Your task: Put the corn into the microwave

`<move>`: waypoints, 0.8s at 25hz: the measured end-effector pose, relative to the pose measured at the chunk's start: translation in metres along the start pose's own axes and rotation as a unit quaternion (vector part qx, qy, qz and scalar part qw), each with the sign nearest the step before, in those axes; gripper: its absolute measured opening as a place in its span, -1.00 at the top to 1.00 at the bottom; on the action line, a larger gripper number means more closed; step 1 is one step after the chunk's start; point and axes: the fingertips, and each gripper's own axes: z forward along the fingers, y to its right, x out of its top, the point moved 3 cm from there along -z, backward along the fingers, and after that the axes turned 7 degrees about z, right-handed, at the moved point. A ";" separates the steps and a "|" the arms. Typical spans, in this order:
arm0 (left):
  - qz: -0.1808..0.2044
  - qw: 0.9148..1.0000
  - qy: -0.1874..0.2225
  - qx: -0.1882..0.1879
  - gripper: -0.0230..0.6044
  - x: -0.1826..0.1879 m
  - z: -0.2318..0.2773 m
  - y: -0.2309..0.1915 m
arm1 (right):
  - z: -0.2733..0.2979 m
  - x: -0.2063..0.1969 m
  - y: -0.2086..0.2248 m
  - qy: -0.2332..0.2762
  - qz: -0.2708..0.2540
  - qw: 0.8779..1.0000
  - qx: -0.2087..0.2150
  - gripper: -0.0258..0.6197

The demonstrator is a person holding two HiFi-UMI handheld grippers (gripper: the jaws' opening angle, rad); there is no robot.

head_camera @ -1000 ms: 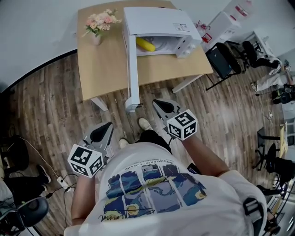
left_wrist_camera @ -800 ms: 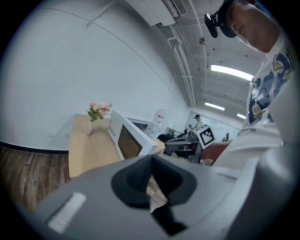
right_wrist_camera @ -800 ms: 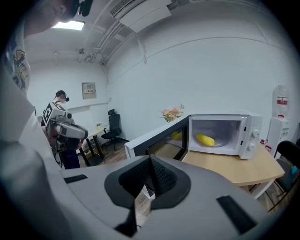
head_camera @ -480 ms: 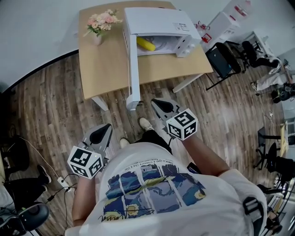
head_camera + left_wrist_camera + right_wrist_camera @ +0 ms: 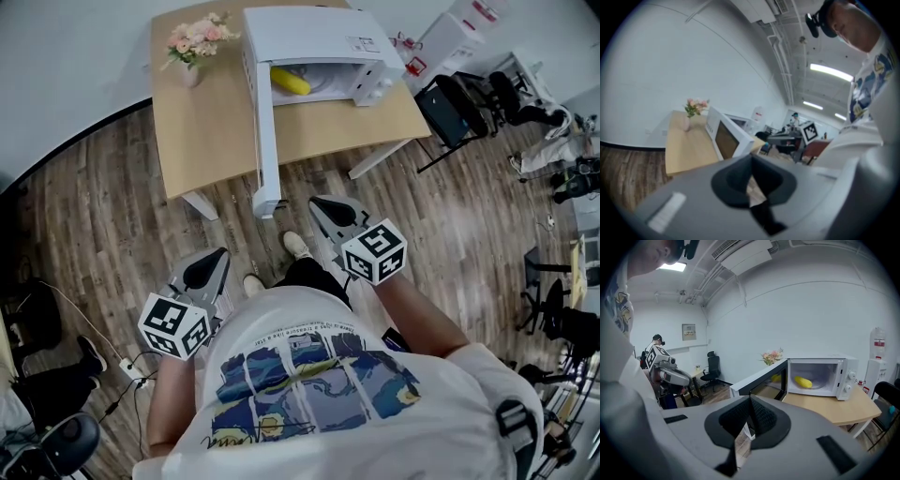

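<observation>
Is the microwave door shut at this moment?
No, the microwave door stands wide open, and the corn lies inside the microwave.

No writing can be read anywhere. The microwave (image 5: 314,33), at the table's (image 5: 202,141) far right corner, has a small printed label (image 5: 368,42) on its top towards the right side, too fine to make out. The shirt (image 5: 309,375) carries a line of tiny print above its picture and a scrawl below it (both illegible). White boxes (image 5: 473,19) beyond the table's right edge bear red marks, unreadable. A framed sign (image 5: 688,332) on the wall is blurred.
</observation>
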 end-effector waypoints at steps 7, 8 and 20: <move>-0.004 1.000 0.002 0.018 0.90 0.008 0.010 -0.010 | 0.003 0.006 0.020 0.003 -0.001 1.000 -0.002 0.89; -0.004 1.000 0.003 0.020 0.90 0.010 0.012 -0.011 | 0.005 0.009 0.024 0.003 -0.001 1.000 -0.001 0.89; -0.005 0.998 0.010 0.058 0.90 0.049 0.062 -0.040 | 0.029 0.029 0.089 -0.003 0.001 1.000 0.014 0.89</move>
